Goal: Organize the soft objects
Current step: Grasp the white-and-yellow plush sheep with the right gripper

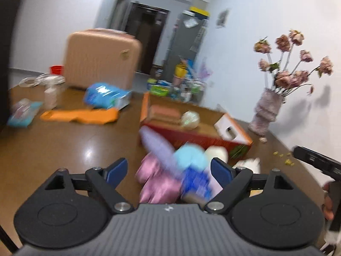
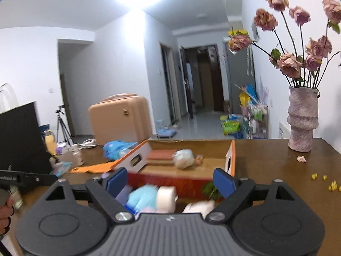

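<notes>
On the worktop [image 2: 266, 166], the box [image 2: 231, 155] holds a folded cloth [image 2: 161, 155] and a pale ball [image 2: 183, 159]; soft toys [image 1: 170, 170] lie before it. Both tools, left [image 1: 169, 169] and right [image 2: 170, 180], gape apart, gripping nothing.

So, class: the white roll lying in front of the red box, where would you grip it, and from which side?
Grip the white roll across its round middle, coming from the near table edge, since the red box blocks the far side. The right gripper stands open, already facing it.

Both grippers' fingers [image 1: 221, 171] [image 2: 223, 180] wide apart
</notes>
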